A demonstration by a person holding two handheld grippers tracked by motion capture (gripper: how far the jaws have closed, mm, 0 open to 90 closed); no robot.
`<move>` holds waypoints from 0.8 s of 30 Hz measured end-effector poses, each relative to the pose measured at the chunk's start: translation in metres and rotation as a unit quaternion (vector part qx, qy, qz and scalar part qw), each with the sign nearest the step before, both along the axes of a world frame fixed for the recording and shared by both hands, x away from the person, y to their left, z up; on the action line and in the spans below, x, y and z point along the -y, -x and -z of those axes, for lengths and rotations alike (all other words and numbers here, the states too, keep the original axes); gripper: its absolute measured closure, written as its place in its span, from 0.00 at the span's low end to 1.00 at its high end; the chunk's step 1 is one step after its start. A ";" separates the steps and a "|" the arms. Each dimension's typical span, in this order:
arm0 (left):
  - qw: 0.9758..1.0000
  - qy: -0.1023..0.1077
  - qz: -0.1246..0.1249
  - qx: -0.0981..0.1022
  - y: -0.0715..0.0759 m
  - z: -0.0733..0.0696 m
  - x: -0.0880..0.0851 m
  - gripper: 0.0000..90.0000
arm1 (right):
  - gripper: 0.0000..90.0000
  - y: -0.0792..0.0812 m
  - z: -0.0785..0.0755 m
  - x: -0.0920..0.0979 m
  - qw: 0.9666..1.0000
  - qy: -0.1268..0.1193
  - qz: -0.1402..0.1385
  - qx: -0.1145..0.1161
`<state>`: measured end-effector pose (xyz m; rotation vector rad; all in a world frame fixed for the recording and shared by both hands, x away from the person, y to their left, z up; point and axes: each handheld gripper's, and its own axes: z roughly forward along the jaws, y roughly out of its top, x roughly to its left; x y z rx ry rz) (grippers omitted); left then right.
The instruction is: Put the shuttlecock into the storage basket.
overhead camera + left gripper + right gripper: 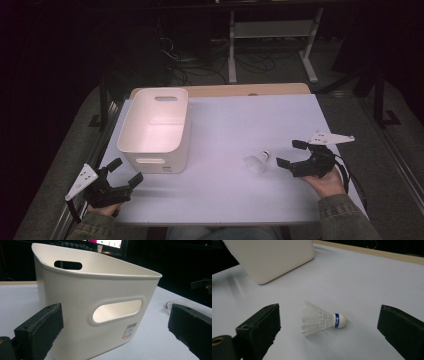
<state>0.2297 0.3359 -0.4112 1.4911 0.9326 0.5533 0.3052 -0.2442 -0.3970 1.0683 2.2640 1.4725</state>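
Dark surroundings frame a smooth white table (225, 125) with a pale wooden strip along its far edge. On its left half stands a cream plastic basket (155, 130), rounded at the corners, matte, with oval handle cut-outs in its end walls and a barcode sticker near the base. A white feathered shuttlecock (258, 162) lies on its side on the table's right half, well apart from the basket, its rounded cork tip ringed with a blue band. The right gripper (289, 154) hovers just beside it, black padded jaws spread wide with nothing between them touching. The left gripper (125, 172) sits near the basket's near wall, jaws likewise released.
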 end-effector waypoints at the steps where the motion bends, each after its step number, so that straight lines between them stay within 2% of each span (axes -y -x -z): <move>1: 1.000 0.001 0.000 -0.001 0.000 0.000 0.000 0.00 | 0.08 -0.001 0.001 -0.001 1.000 0.001 -0.003 -0.004; 7: 1.000 -0.001 0.000 0.000 0.000 0.000 0.000 0.00 | 0.14 -0.007 0.003 -0.004 1.000 0.005 -0.017 -0.025; 24: 1.000 -0.002 0.002 0.002 0.000 0.000 0.000 0.00 | 0.14 -0.018 0.010 -0.019 0.997 0.036 -0.043 -0.056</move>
